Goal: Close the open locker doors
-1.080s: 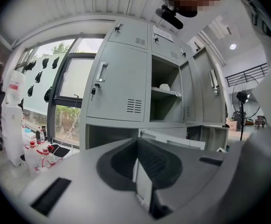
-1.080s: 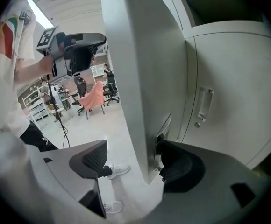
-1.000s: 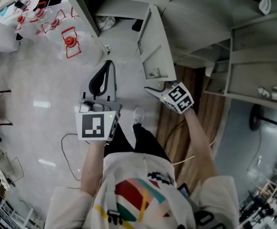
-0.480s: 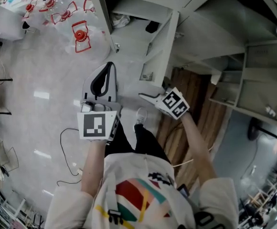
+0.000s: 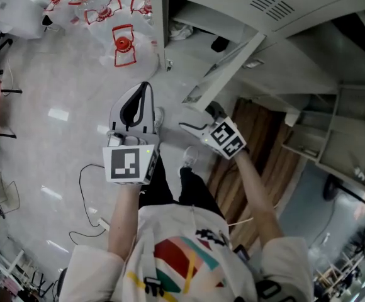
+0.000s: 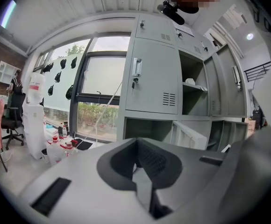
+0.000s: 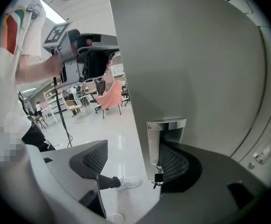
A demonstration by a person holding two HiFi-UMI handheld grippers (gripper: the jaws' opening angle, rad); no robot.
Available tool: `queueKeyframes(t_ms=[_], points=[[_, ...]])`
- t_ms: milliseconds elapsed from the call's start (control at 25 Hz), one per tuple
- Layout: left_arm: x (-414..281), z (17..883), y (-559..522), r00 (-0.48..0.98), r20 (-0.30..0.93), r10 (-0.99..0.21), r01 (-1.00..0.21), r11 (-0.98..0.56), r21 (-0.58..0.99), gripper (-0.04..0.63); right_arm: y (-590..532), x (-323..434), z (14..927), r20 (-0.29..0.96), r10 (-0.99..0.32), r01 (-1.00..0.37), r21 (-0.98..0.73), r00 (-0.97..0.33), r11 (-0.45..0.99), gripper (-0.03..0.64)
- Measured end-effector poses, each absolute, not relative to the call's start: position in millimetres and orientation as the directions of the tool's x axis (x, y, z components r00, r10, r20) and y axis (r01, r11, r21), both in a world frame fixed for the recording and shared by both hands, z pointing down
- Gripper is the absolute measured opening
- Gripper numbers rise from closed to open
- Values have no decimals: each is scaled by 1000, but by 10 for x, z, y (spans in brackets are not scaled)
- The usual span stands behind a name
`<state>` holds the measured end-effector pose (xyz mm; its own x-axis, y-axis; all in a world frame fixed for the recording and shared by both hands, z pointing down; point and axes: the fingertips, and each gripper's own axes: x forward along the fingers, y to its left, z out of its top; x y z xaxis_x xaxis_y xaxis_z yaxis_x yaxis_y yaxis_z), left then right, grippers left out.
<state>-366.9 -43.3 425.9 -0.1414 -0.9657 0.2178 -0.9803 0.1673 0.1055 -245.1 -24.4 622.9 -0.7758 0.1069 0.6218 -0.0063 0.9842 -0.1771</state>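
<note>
An open grey locker door (image 5: pixel 233 61) swings out from the low compartment (image 5: pixel 195 24) of the grey lockers. In the right gripper view the door (image 7: pixel 187 69) fills the right side, with its chrome handle (image 7: pixel 166 134) and a small key (image 7: pixel 158 178) below it. My right gripper (image 5: pixel 195 118) is open, and the door's free edge stands between its jaws (image 7: pixel 133 157), the right pad (image 7: pixel 173 164) close to the handle. My left gripper (image 5: pixel 138 96) hangs over the floor left of the door, shut and empty (image 6: pixel 135 171). More locker compartments (image 6: pixel 191 97) stand open beyond.
Red-capped bottles (image 5: pixel 123 43) stand on the floor left of the lockers. A cable (image 5: pixel 85 187) trails across the tiles by my left side. A wooden strip (image 5: pixel 245 124) and more open shelves (image 5: pixel 333 137) lie to the right. A pink chair (image 7: pixel 110 92) stands behind.
The door has swung in toward the lockers, at a shallower angle. My right gripper moved forward along with its edge. The left gripper stayed where it was.
</note>
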Motion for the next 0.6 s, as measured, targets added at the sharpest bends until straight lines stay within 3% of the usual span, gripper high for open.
queueKeyframes(t_ms=[600], points=[[-4210, 4349, -678, -178, 235, -956, -973, 206, 102, 6, -512, -3224, 6262, 614, 148, 52, -171, -776, 984, 334]])
